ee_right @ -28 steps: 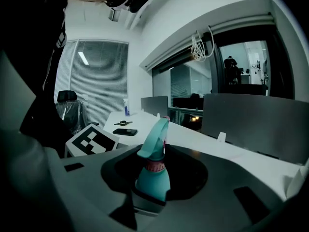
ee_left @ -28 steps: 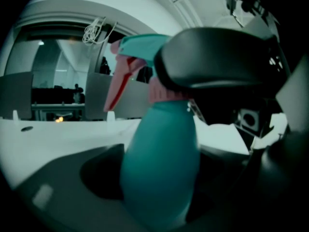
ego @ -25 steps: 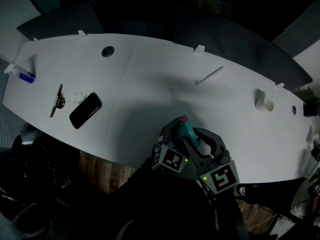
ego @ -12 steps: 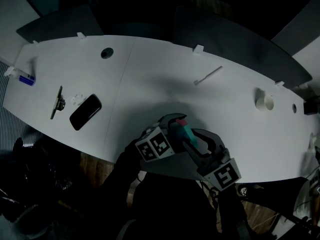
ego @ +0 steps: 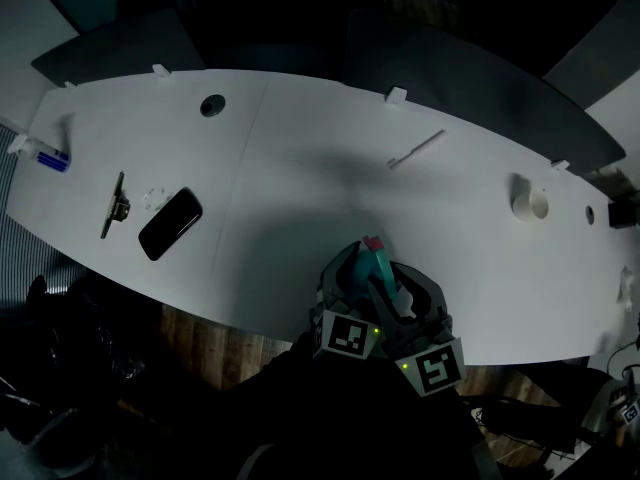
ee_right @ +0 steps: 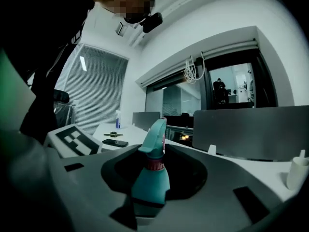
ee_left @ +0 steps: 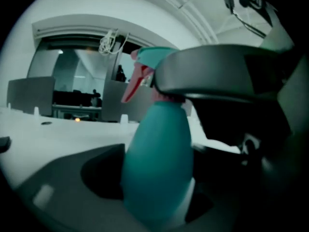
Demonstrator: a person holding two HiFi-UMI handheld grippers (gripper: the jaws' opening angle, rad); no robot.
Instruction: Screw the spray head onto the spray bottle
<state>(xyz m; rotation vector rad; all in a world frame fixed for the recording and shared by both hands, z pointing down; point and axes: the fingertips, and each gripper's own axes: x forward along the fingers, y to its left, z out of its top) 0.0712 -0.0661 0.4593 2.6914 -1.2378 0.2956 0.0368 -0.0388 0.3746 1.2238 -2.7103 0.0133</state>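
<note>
The spray bottle (ego: 378, 266), teal and rounded, is held up over the near edge of the white table (ego: 300, 168), just in front of the person, with both grippers around it. The spray head (ee_right: 154, 137) sits on the bottle's neck above a reddish collar, and its pink tip points away from the person in the head view. The right gripper (ee_right: 147, 204) has its jaws partly closed, and they pinch the lower body of the bottle, which stands upright between them in the right gripper view. The left gripper (ee_left: 154, 197) comes in from the other side, and its jaws, set wide, have just been closing. The bottle's broad body fills the gap between them and appears to rest against them. In the left gripper view a grey jaw of the right gripper arcs across beside the spray head. The two marker cubes lie side by side below the bottle in the head view, close to the person's dark clothing. Well apart from all this, a black phone (ego: 170, 221) lies on the far left of the table. A thin dark tool (ego: 115, 203) lies just beside the phone, and a small blue-capped item (ego: 50, 155) lies near the left edge. A white stick (ego: 417, 151) lies toward the far edge. A white cup (ego: 528, 203) stands far to the right.
</note>
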